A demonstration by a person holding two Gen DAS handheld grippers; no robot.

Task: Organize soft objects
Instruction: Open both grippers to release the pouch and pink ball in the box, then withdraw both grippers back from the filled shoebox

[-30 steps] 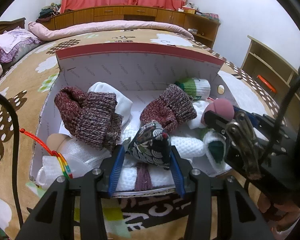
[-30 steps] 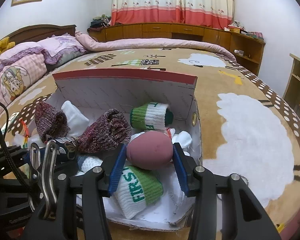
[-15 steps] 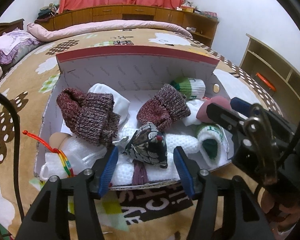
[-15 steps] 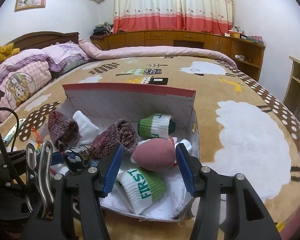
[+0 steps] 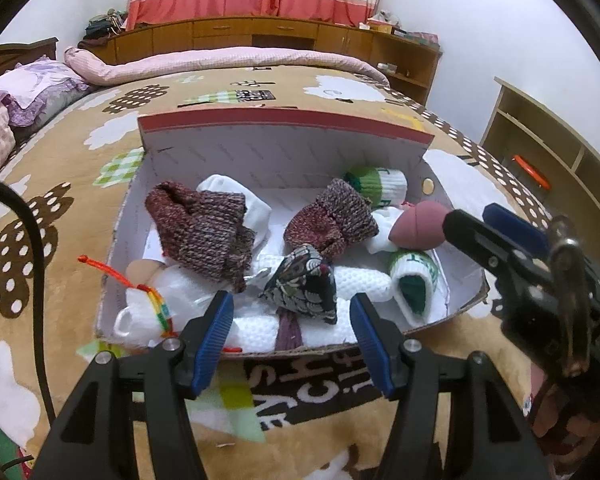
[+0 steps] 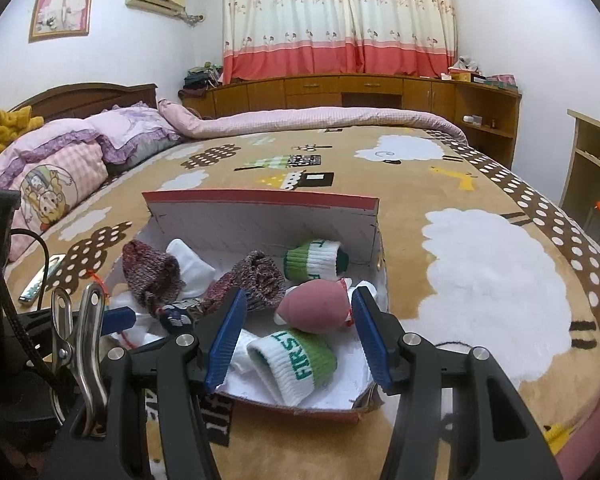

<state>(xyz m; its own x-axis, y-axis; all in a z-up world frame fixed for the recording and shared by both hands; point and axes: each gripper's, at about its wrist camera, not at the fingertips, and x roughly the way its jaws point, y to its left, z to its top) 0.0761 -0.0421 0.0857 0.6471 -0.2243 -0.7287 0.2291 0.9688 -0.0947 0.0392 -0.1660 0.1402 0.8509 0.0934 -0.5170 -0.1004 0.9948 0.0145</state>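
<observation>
Here the left gripper (image 5: 291,320) has just been opening and grips nothing, its blue pads standing clear on either side of the dark patterned pouch (image 5: 302,285) lying in the cardboard box (image 5: 284,148). Likewise the right gripper (image 6: 300,334) has just spread and is empty, the pink egg-shaped cushion (image 6: 315,306) resting in the box beyond its fingertips. Around them lie knitted maroon pieces (image 5: 204,232), green-and-white rolled socks (image 6: 296,364) and white cloths, all on the brown blanket (image 6: 480,272).

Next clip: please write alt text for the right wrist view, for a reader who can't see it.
The open right gripper hangs over a white cardboard box on a patterned bedspread, holding nothing; its jaws have just been opening. In the box below lie a pink stuffed pouch, two green-and-white rolled socks, two maroon knit pieces and white cloths. The left gripper shows at left.
</observation>
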